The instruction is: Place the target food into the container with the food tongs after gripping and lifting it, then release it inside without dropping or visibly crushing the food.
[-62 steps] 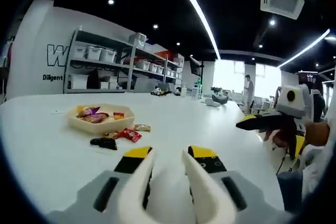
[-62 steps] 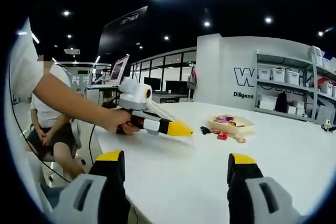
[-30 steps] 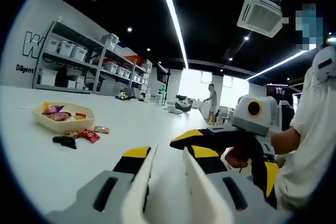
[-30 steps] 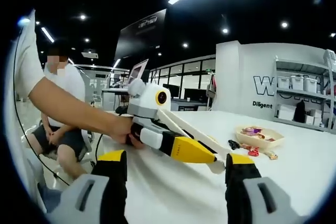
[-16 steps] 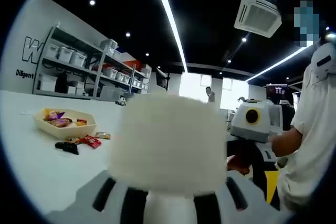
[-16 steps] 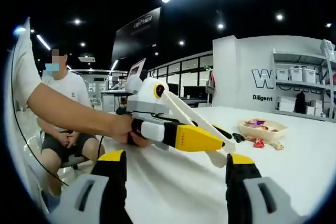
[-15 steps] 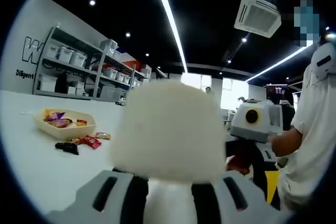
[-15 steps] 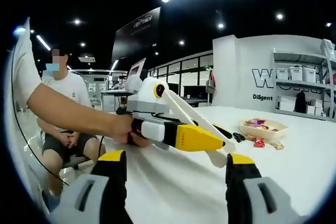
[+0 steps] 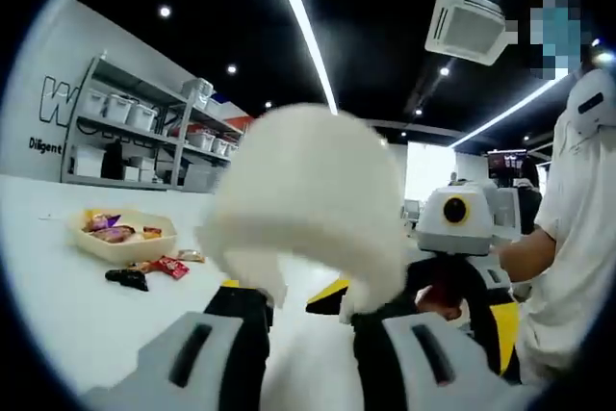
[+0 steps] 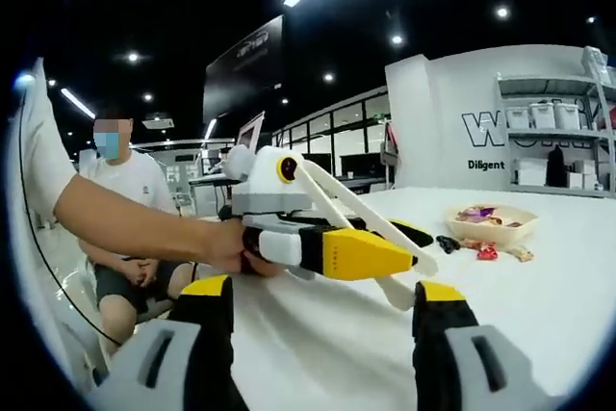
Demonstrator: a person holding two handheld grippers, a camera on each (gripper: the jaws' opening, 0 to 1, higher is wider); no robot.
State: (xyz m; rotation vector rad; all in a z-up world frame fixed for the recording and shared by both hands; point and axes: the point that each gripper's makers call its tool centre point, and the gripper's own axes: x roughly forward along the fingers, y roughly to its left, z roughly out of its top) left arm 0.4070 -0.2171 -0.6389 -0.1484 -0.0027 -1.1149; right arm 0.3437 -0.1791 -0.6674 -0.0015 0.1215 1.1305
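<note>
Tongs in my left gripper (image 10: 371, 255), its fingers clamped on them; right gripper (image 10: 322, 334) gapes empty.
I steer slowly toward the snacks (image 9: 154, 269) beside the container (image 9: 123, 245).

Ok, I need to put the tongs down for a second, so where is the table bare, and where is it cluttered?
The white table is bare between the left hand-held gripper and the snack tray, and on this near side. It is crowded at the tray, where loose wrapped snacks lie on the table beside it.
</note>
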